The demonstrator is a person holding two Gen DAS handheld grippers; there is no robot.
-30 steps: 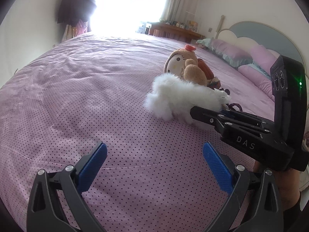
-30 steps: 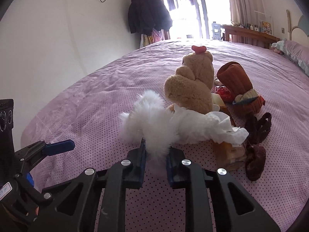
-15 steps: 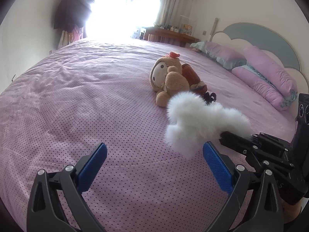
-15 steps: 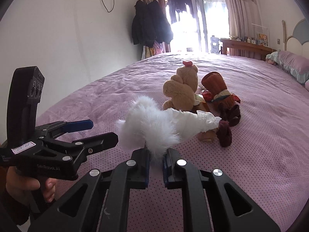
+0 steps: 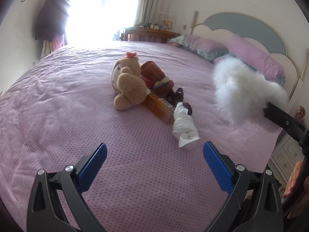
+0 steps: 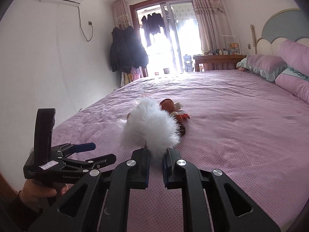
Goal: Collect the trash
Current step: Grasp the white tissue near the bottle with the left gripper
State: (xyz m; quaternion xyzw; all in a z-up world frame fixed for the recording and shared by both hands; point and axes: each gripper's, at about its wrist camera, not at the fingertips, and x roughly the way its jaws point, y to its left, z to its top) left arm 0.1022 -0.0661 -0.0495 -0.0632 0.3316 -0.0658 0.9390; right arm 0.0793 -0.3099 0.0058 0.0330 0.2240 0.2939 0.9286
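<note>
In the left wrist view, the left gripper [image 5: 154, 162] has its two blue fingers spread wide with nothing between them, above the pink bed [image 5: 58, 106]. Just past them, a bit to the right, lies a crumpled white tissue [image 5: 184, 124]. It looks very light, soft and easy to squash, so I think a gentle pinch on its thick middle would lift it. It touches the near end of a brown bottle [image 5: 159, 106], which looks hard and smooth and may roll. A teddy bear [image 5: 128, 86] and some dark hair ties [image 5: 176, 95] sit farther back. At the right, a fluffy white thing [image 5: 245, 90] hangs in the air, off the bed. In the right wrist view, the right gripper [image 6: 155, 164] has its fingers pressed together on the bottom edge of that fluffy white thing [image 6: 149, 129]. It looks soft and light, and its fur may slip. This view hides the tissue and bottle behind the fluff, but it shows a hand [image 6: 36, 193] holding the left gripper at the near left.
</note>
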